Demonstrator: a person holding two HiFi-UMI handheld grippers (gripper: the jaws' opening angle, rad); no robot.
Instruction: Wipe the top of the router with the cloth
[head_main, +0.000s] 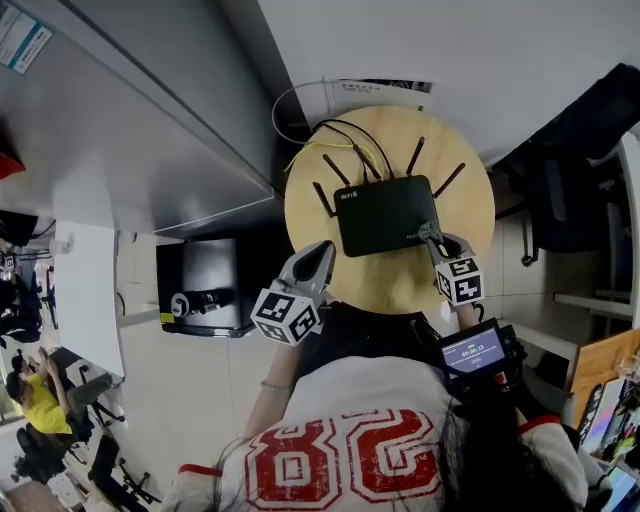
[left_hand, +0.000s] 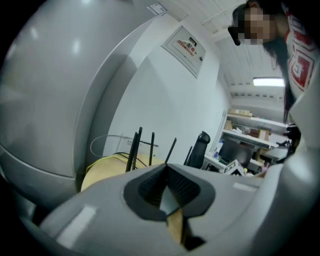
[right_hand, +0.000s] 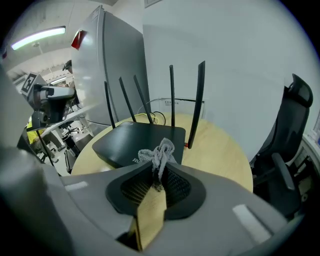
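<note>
**Router (head_main: 385, 215) top, cloth (right_hand: 159, 152) at its corner**

My right gripper (right_hand: 159, 176) is clamped on the grey cloth at the black router's near right corner, on the round table (head_main: 390, 285). Next, I judge: press down and sweep across the lid, stopping short of the antennas (right_hand: 200, 100) and cables (head_main: 352, 148). My left gripper (head_main: 315, 258), jaws together and empty, hovers nearby.
</note>
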